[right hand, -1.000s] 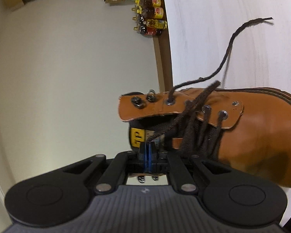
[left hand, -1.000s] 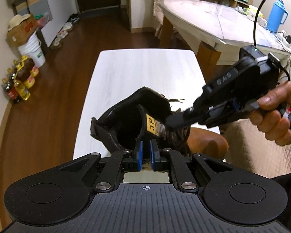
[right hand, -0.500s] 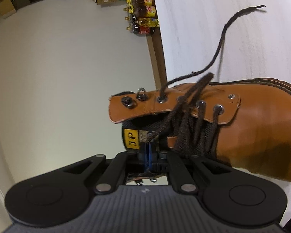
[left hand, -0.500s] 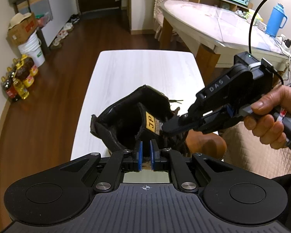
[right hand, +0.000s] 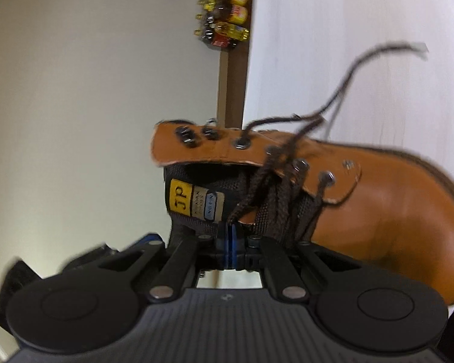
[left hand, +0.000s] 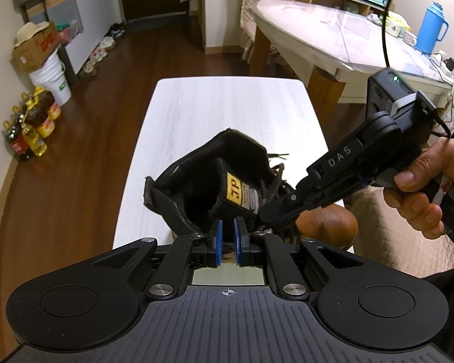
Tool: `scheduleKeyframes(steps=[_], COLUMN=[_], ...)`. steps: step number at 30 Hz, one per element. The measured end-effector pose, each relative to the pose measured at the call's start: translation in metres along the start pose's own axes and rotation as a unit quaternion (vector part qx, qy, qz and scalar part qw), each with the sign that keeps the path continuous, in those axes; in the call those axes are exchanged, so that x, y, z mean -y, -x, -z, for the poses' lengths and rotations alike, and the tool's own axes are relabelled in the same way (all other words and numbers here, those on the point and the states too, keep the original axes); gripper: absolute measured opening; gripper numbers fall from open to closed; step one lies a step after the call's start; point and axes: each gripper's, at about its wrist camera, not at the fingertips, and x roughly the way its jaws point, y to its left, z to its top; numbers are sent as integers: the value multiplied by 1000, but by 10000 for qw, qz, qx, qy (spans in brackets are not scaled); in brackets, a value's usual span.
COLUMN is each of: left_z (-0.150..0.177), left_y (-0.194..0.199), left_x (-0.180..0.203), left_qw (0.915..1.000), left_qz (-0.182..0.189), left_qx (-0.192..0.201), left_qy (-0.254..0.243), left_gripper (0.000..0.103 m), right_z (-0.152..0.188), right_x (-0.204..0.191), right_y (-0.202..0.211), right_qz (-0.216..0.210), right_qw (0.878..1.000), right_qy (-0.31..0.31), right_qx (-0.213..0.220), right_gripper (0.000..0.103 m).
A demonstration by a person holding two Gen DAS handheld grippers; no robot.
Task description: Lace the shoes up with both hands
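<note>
Main risk, judged from the current grip: the dark brown braided lace [right hand: 258,192] could slip out of the right tool [right hand: 230,242], since only a short end is pinched and the view is motion-blurred; a sideways tug could also tip or drag the tan leather ankle boot [right hand: 378,208] along the white wood-grain surface [left hand: 227,115]. The free lace end, at 1 o'clock of the boot, could snag on the open hooks at 11 o'clock. Right tool: pads shut on the lace, beside the yellow-labelled tongue [right hand: 193,201]. Left tool [left hand: 228,239]: narrow gap, what looks like the boot's collar edge clamped between the pads. Boot is lying near the surface's near edge.
</note>
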Motion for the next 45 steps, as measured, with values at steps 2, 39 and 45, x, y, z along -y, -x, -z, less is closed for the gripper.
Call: scheduleKeyframes(steps=[2, 39, 45], left_z=[1, 46, 98], left_y=[0, -28, -3], left_x=[0, 10, 11], left_qw=[10000, 9809, 9690], left_qz=[-4, 324, -292], left_qx=[10, -545, -1953], left_qy=[-12, 1839, 1487], left_gripper=[7, 2, 2], right_z=[3, 16, 21], right_x=[-10, -12, -19], right_y=[0, -26, 6], right_qz=[188, 237, 273], right_qw=[9990, 9930, 9877], right_qy=[403, 1055, 1528], right_qx=[-9, -478, -164], right_gripper=[3, 8, 11])
